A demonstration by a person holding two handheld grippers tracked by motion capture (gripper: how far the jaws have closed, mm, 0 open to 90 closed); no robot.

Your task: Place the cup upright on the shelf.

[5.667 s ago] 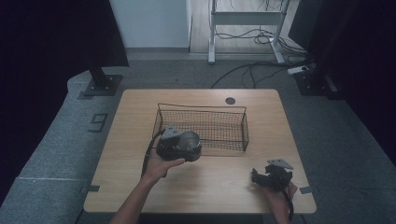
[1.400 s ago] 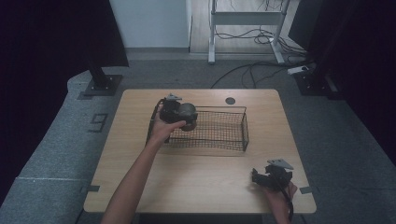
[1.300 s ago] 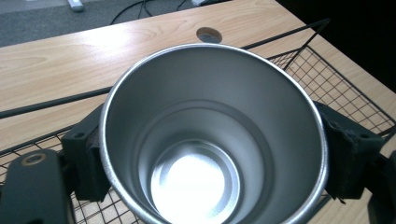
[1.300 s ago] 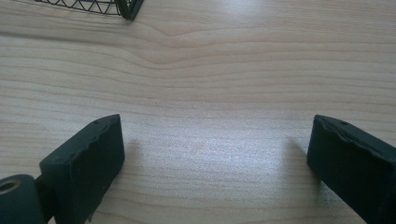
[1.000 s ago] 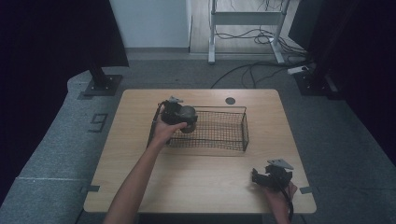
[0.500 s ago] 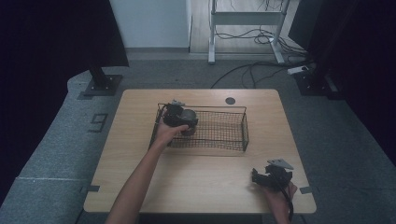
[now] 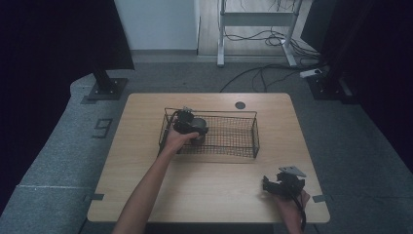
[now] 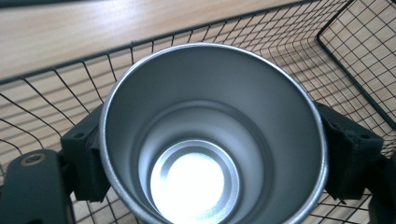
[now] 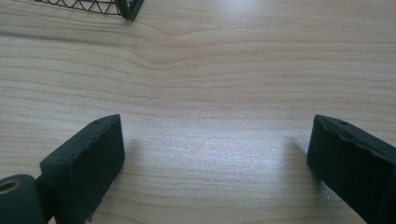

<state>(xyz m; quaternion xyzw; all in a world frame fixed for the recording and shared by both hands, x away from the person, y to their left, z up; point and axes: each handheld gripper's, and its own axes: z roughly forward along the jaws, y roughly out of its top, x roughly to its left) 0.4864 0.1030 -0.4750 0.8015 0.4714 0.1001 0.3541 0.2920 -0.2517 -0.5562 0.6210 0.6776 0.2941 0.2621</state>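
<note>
A shiny steel cup (image 8: 210,140) is held mouth-toward-camera between the two black pads (image 8: 348,158) of my left gripper (image 8: 210,154), which is shut on its sides. In the high view that left gripper (image 7: 187,126) and the cup (image 7: 199,128) are low inside the left end of a black wire basket (image 7: 234,113) at the table's middle. The basket's mesh (image 8: 355,56) surrounds the cup. My right gripper (image 7: 270,185) rests near the table's front right corner. Its jaws are wide apart over bare wood (image 9: 215,154) with nothing between them.
The wooden table (image 7: 146,161) has a round cable hole (image 7: 240,105) behind the basket. A corner of the basket (image 9: 126,7) lies ahead and to the left in the right gripper view. Dark stands and floor cables surround the table.
My left gripper carried the cup from in front of the basket up over its left rim and has sunk down inside it. The right gripper has not moved.
</note>
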